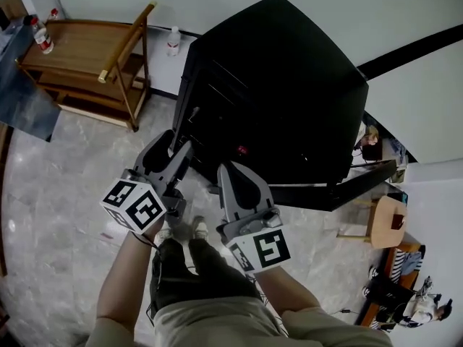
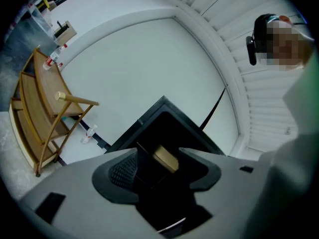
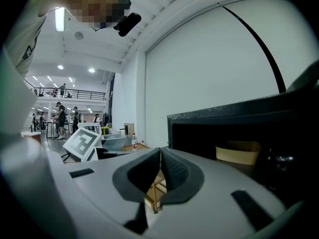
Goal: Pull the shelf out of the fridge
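Note:
The black fridge (image 1: pixel 289 85) stands in front of me, its door (image 1: pixel 347 183) swung open to the right. Its inside is dark, and I cannot make out a shelf. A tan box (image 2: pixel 166 158) sits inside the fridge (image 2: pixel 164 114) and also shows in the right gripper view as a tan box (image 3: pixel 238 154). My left gripper (image 1: pixel 173 150) is held before the fridge's front with its jaws apart and nothing between them (image 2: pixel 159 166). My right gripper (image 1: pixel 235 176) is beside it, a little nearer to me, with its jaws closed together on nothing (image 3: pixel 160 156).
A wooden cart (image 1: pixel 94 63) with bottles (image 1: pixel 43 42) stands at the back left, and a bottle (image 1: pixel 173 42) is on the floor by the wall. A small wooden table (image 1: pixel 387 223) and a seated person (image 1: pixel 412 306) are at the right. My feet (image 1: pixel 181 230) are on a marble floor.

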Action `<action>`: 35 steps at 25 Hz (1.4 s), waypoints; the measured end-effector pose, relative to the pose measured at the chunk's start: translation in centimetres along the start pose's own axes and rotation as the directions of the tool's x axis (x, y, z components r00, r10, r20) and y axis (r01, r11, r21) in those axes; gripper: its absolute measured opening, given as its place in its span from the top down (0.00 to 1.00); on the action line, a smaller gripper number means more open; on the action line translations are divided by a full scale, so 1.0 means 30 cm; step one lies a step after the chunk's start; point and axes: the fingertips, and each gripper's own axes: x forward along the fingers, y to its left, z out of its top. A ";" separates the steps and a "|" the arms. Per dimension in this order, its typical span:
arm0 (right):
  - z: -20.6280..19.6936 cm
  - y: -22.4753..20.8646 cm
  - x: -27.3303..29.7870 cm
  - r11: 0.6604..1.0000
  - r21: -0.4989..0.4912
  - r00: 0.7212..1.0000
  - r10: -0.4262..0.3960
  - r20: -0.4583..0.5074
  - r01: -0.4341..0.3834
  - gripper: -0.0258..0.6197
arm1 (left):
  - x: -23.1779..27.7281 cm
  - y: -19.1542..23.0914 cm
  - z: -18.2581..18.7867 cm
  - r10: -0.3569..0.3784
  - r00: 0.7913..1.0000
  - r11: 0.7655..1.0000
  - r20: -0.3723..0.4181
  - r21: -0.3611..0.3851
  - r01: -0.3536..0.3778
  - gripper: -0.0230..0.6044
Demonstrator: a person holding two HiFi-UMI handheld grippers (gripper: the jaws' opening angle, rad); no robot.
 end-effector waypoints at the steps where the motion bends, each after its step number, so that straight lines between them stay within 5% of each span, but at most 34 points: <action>1: -0.024 -0.003 0.006 1.000 0.003 1.000 -0.006 -0.001 0.006 0.96 | 0.013 0.029 -0.032 0.006 1.000 1.000 -0.009 -0.016 -0.006 0.58; 7: -0.154 -0.039 0.043 0.999 -0.011 0.999 -0.036 0.011 0.036 0.96 | 0.098 0.192 -0.214 0.023 1.000 0.986 -0.010 -0.166 -0.024 0.56; 12: -0.269 -0.042 0.075 0.998 -0.063 1.000 -0.023 0.012 0.024 0.96 | 0.168 0.342 -0.367 0.075 0.997 0.927 0.010 -0.370 -0.066 0.56; 19: -0.413 -0.105 0.130 0.995 -0.077 0.998 -0.069 0.007 0.069 0.96 | 0.298 0.476 -0.570 0.059 0.997 0.860 -0.046 -0.505 -0.074 0.56; 23: -0.461 -0.139 0.144 0.995 -0.051 0.996 -0.084 0.003 0.084 0.96 | 0.368 0.523 -0.669 0.054 0.997 0.791 -0.049 -0.608 -0.073 0.55; 26: -0.495 -0.164 0.149 0.993 -0.055 0.995 -0.101 -0.012 0.100 0.96 | 0.414 0.545 -0.726 0.040 0.998 0.760 -0.049 -0.647 -0.062 0.55; 30: -0.535 -0.184 0.160 0.992 -0.073 0.993 -0.108 -0.037 0.105 0.96 | 0.467 0.575 -0.774 0.022 1.000 0.685 -0.016 -0.728 -0.027 0.55; 35: -0.561 -0.222 0.162 0.990 -0.069 0.991 -0.129 -0.045 0.126 0.96 | 0.533 0.575 -0.801 -0.010 1.000 0.706 -0.026 -0.708 -0.011 0.55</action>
